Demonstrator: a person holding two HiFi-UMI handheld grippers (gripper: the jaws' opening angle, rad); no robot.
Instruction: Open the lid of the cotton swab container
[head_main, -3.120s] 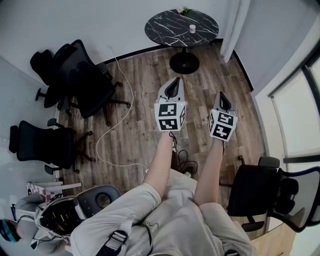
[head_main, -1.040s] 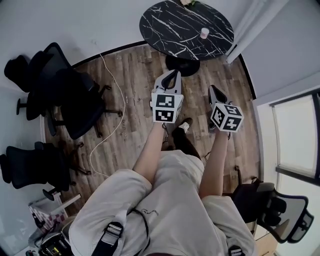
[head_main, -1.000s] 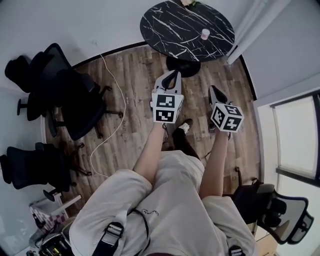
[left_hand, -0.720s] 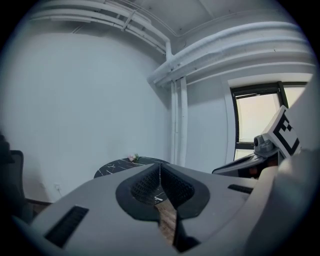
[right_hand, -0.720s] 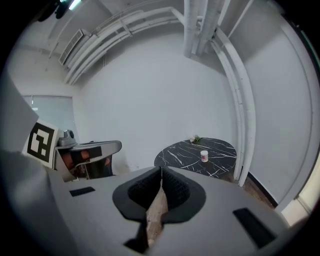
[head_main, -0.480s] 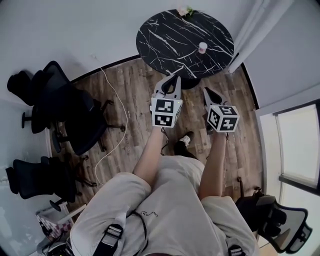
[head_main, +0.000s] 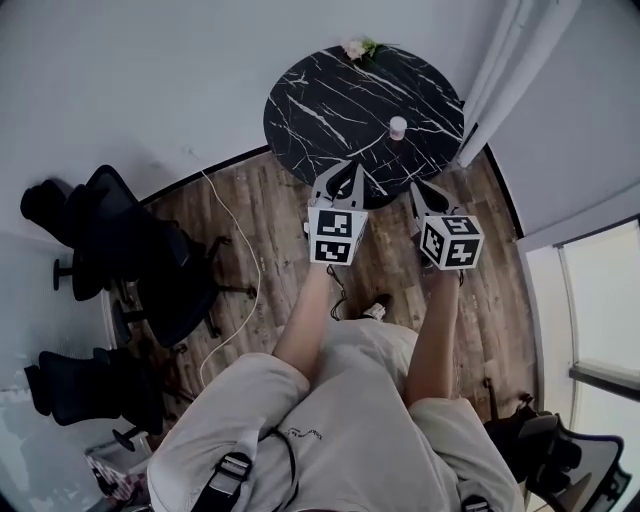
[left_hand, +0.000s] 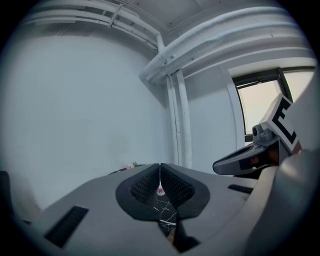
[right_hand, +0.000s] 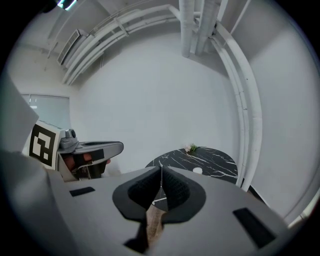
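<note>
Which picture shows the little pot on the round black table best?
The head view: the little pot stands in full sight on the black table. The right gripper view shows it as a small pale dot far off. The left gripper view gives only a peek of it between the jaws.

Illumination is bright, diffuse and even in all three views; shadows are faint. The window (left_hand: 257, 107) is overexposed to near white. Fisheye distortion bends the ceiling pipes (left_hand: 215, 45). Both gripper views darken at the corners. The left gripper (left_hand: 160, 170), close to the lens, renders slightly soft.
</note>
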